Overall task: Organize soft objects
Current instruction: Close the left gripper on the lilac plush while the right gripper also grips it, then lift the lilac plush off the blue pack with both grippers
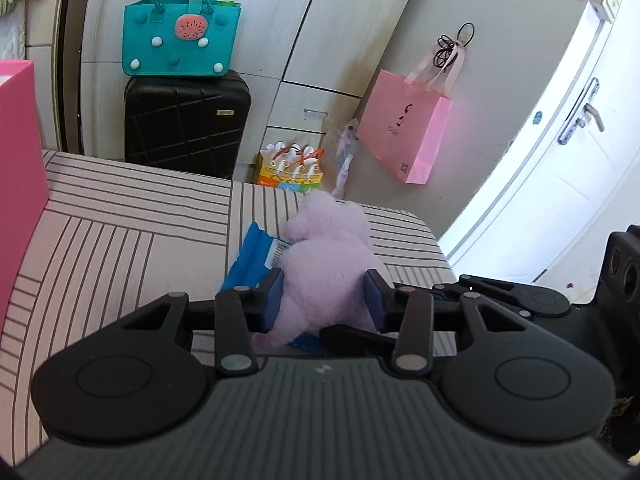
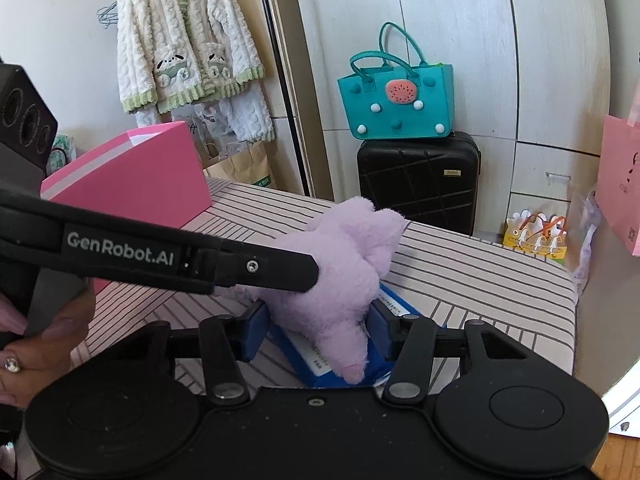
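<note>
I have both grippers on the plush (image 1: 320,264): the left gripper (image 1: 325,296) has its pads pressed into the body on either side, and the right gripper (image 2: 318,330) is closed around a lower limb, so each is holding the toy. It sits just ahead of my fingertips, partly over a blue packet (image 1: 256,256) on the striped surface (image 1: 120,232). I judge this as the pick-up step, the plush not yet stowed. Next I need a joint lift, keeping both grips matched so the fabric doesn't stretch, then a carry left toward the pink box (image 2: 132,176). The surface's edge is close on my right and beyond; left of the grippers there is open room.
</note>
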Motion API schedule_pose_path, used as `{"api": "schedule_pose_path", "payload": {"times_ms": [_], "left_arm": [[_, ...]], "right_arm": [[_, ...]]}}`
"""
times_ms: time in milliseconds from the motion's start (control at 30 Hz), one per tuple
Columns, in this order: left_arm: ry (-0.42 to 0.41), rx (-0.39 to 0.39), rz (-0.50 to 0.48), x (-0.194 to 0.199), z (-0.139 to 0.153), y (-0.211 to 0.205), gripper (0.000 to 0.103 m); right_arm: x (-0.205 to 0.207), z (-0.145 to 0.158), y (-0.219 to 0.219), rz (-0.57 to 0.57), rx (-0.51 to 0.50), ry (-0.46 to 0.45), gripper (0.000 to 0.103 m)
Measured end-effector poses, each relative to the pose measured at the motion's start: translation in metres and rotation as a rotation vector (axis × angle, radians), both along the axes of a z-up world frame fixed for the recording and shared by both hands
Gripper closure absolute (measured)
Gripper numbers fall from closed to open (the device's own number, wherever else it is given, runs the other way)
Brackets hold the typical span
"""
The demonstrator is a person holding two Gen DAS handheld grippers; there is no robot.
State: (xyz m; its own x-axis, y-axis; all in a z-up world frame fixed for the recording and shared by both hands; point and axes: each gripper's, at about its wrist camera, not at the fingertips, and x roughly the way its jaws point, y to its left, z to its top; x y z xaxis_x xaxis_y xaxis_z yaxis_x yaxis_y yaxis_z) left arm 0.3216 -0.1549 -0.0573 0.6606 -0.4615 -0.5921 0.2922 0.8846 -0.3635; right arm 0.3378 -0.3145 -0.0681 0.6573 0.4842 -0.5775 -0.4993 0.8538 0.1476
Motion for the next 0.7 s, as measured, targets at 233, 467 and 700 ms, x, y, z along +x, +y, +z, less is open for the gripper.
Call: {"api": "schedule_pose_path", "payload": {"times_ms": [233, 467, 700], "left_arm": [[0.011, -0.029, -0.017, -0.019, 0.010, 0.005, 0.061], [0.019, -0.047, -0.031, -0.041, 0.017, 0.014, 0.061], [0.066, 0.010, -0.051, -0.064, 0.023, 0.020, 0.061]], "right_arm": [[-0.024, 0.014, 0.010, 0.009, -0.051, -0.014, 0.045], [-0.043, 0.025, 0.016, 0.017, -0.061, 0.019, 0.043], [-0.068, 0.027, 0.029, 0.041, -0.083, 0.072, 0.042]]}}
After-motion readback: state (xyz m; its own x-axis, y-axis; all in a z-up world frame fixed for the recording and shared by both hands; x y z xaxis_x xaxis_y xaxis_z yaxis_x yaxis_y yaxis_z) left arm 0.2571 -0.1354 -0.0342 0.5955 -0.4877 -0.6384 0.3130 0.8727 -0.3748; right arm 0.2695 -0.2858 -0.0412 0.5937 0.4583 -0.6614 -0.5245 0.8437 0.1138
